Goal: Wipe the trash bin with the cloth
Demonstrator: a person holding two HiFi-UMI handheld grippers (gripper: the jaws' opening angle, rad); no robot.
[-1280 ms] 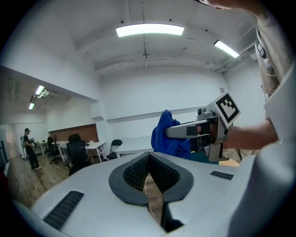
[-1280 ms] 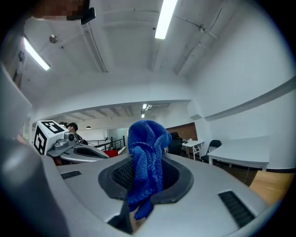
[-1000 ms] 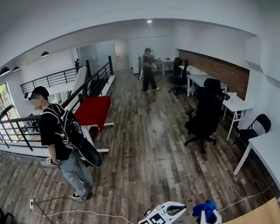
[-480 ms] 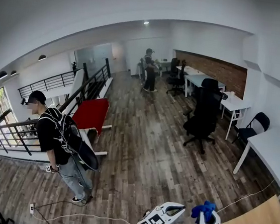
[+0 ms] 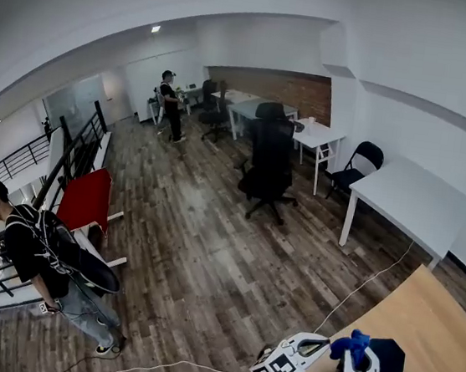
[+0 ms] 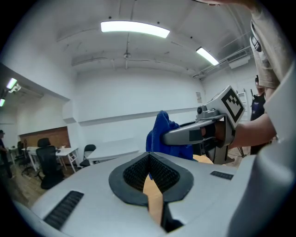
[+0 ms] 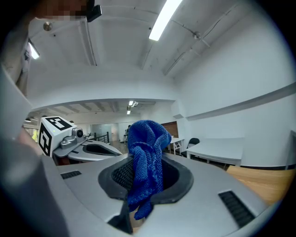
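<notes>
Since a second ago the whole room has swung to the left in the head view, and much more of the wooden table [image 5: 440, 320] shows. Both grippers now hang over the near edge of that table.

The left gripper [image 6: 149, 161] has its jaws pressed together, with nothing between them. It sits just left of the right gripper [image 7: 144, 175]. The right gripper is pinching the blue cloth [image 7: 147, 143]. The cloth is bunched up and sticks out past the tips of the jaws, over the wooden table.

A dark blue shape [image 5: 391, 360] sits on the wooden table just behind the right gripper. I cannot tell if it is the trash bin.

A thin white cable [image 5: 366, 283] runs over the floor from the far left side of the wooden table. Past the wooden table stands a white table [image 5: 417, 199]. Farther off, and more to the left, is a black office chair [image 5: 270, 162].

Way off to the left of the wooden table, a person with a backpack [image 5: 39, 256] stands by a railing. A red table [image 5: 86, 198] is just behind that person. Farthest from the wooden table, another person [image 5: 171, 104] stands at the end of the room.
</notes>
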